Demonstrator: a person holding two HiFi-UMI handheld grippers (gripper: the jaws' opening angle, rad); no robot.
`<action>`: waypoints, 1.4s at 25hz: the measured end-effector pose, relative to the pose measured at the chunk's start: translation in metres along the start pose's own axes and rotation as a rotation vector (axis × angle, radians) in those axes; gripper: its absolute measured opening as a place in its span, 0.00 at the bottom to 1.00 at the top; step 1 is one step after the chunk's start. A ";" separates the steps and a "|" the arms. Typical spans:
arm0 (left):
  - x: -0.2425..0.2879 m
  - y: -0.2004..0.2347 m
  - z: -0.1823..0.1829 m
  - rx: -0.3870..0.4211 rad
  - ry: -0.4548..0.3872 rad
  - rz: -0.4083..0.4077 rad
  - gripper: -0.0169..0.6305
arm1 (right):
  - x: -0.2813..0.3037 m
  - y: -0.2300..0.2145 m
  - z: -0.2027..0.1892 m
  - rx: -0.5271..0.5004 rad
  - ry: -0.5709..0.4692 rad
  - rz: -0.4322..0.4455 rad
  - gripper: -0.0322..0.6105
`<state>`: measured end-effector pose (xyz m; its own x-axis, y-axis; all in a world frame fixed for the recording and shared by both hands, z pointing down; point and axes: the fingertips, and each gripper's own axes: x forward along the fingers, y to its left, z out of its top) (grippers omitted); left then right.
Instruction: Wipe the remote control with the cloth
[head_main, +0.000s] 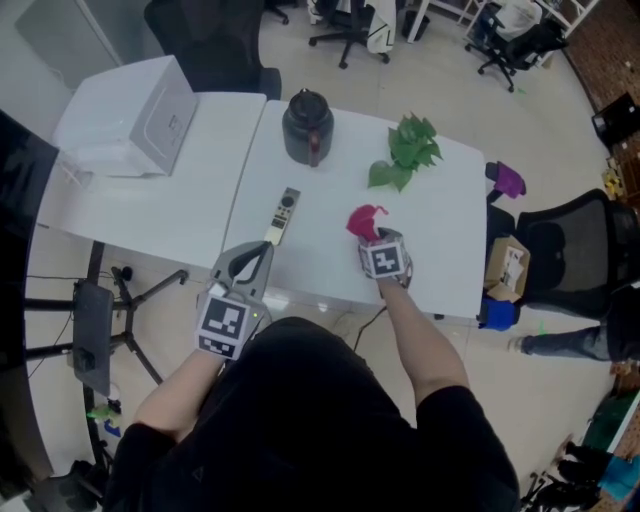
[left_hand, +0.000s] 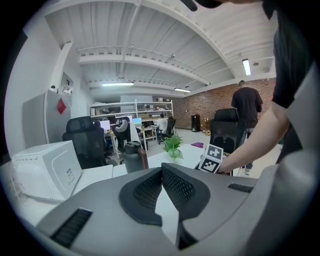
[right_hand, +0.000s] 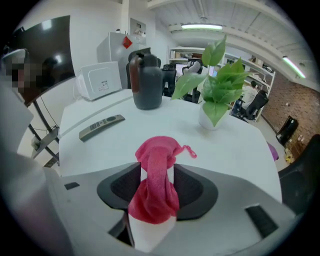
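Observation:
A grey remote control (head_main: 284, 214) lies on the white table (head_main: 445, 250) near its front edge, and in the right gripper view the remote (right_hand: 101, 126) is at the left. The pink cloth (head_main: 365, 219) is bunched to its right. My right gripper (head_main: 377, 240) is at the cloth. In the right gripper view the cloth (right_hand: 159, 150) lies between the jaws of the right gripper (right_hand: 157, 176), with thin gaps beside it, so the jaws stand open. My left gripper (head_main: 262, 248) is just short of the remote's near end; the left gripper (left_hand: 161, 169) has its pads together and holds nothing.
A dark jug (head_main: 306, 126) stands at the table's far side and a small green plant (head_main: 408, 150) to its right. A white box-shaped appliance (head_main: 135, 115) sits on the neighbouring table at left. A black office chair (head_main: 575, 240) stands to the right.

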<state>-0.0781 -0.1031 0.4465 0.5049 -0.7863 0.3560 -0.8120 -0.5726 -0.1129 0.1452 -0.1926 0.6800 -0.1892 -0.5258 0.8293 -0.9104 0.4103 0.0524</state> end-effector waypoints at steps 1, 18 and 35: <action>0.002 0.000 0.002 -0.004 -0.005 0.000 0.03 | -0.011 0.002 0.008 0.007 -0.047 0.013 0.37; 0.037 -0.035 0.043 0.087 -0.092 -0.146 0.03 | -0.253 0.113 0.121 -0.053 -0.676 0.230 0.19; 0.032 -0.057 0.053 0.113 -0.122 -0.196 0.03 | -0.252 0.139 0.111 -0.073 -0.668 0.291 0.06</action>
<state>-0.0004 -0.1078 0.4153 0.6864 -0.6763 0.2674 -0.6610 -0.7335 -0.1583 0.0251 -0.0859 0.4166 -0.6248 -0.7207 0.3002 -0.7667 0.6390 -0.0617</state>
